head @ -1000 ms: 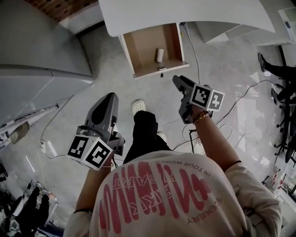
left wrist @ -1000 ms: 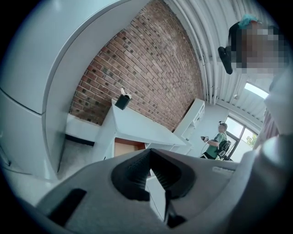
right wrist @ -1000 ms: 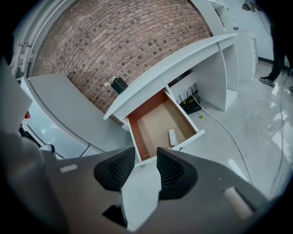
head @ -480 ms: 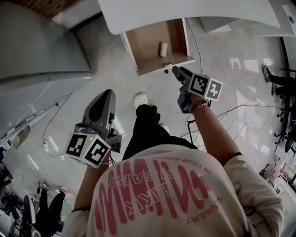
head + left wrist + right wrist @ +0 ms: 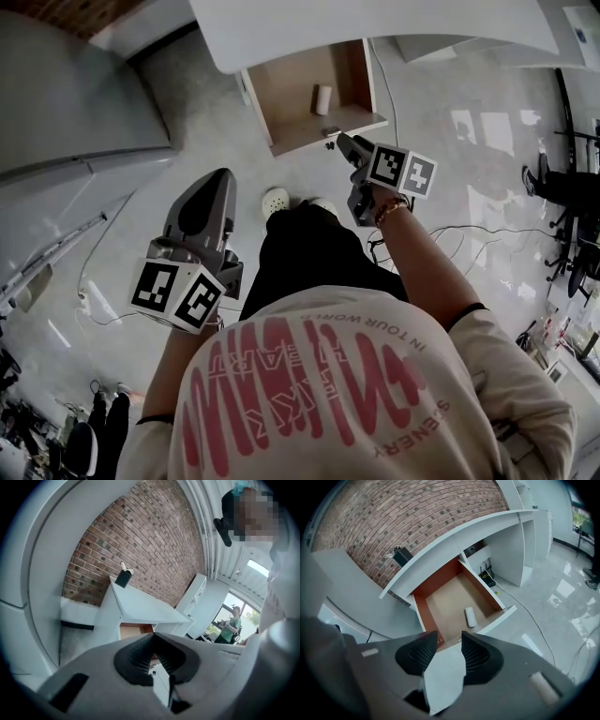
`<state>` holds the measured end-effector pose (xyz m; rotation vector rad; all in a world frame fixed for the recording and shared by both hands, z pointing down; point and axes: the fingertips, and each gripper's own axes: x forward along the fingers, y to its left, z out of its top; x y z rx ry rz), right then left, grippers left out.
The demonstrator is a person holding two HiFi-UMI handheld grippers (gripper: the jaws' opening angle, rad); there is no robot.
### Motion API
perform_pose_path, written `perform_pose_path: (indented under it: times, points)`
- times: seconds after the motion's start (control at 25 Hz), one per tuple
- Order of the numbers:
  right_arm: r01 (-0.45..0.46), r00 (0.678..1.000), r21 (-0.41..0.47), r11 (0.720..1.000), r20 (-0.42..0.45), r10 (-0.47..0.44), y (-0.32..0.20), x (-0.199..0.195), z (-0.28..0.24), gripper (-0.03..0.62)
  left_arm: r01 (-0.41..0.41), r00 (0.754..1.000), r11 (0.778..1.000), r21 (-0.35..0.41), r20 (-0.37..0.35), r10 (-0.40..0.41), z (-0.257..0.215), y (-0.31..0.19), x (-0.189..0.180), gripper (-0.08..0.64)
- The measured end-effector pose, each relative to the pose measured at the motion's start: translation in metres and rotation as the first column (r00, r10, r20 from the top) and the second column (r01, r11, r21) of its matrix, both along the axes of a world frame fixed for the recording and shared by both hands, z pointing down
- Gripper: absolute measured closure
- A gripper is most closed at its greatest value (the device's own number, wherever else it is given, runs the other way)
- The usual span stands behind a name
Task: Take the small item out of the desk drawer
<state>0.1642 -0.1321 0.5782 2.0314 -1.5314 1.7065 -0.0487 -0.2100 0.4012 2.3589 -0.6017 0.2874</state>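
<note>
Head view, open wooden drawer (image 5: 291, 94) under white desk (image 5: 375, 23), pale glossy floor (image 5: 450, 187)

Red brick wall (image 5: 393, 517) at back, small black box (image 5: 402, 555) just in front of it, white shelving (image 5: 525, 531) to the right, glossy pale floor (image 5: 450, 112), white cable (image 5: 521, 612) trailing across it, large grey unit (image 5: 75, 103) at left, bystander in green (image 5: 233, 623) near a window.

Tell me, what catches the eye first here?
An open drawer juts from the white desk at the top, one small white roll lying inside. The right gripper points at it from just below, open and empty; the left gripper hangs lower left, shut.
</note>
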Motion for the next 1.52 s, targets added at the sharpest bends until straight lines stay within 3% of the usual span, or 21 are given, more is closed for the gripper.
perform_pose_path:
  times: [0.28, 0.52, 1.0, 1.24, 1.52]
  points:
    - [0.038, 0.999, -0.052, 0.998, -0.002, -0.038, -0.010, 0.001, 0.015, 0.417, 0.126, 0.992, 0.991, -0.040, 0.012, -0.126, 0.007, -0.014, -0.026, 0.557]
    - [0.131, 0.991, -0.119, 0.984, -0.013, -0.134, -0.022, 0.004, 0.032, 0.413, 0.254, 0.967, 0.966, -0.039, 0.039, -0.253, 0.001, -0.021, -0.045, 0.558]
    - [0.351, 0.930, -0.231, 0.907, -0.026, -0.366, -0.057, 0.029, 0.076, 0.410, 0.447, 0.892, 0.894, -0.033, 0.092, -0.443, 0.007, -0.023, -0.036, 0.558]
    - [0.406, 0.898, -0.283, 0.869, -0.056, -0.437, -0.068, 0.051, 0.097, 0.403, 0.511, 0.854, 0.859, -0.023, 0.122, -0.505, 0.007, -0.015, -0.031, 0.557]
    - [0.462, 0.860, -0.337, 0.821, -0.055, -0.507, -0.080, 0.068, 0.119, 0.403, 0.594, 0.799, 0.803, -0.039, 0.145, -0.584, 0.009, -0.013, -0.029, 0.557]
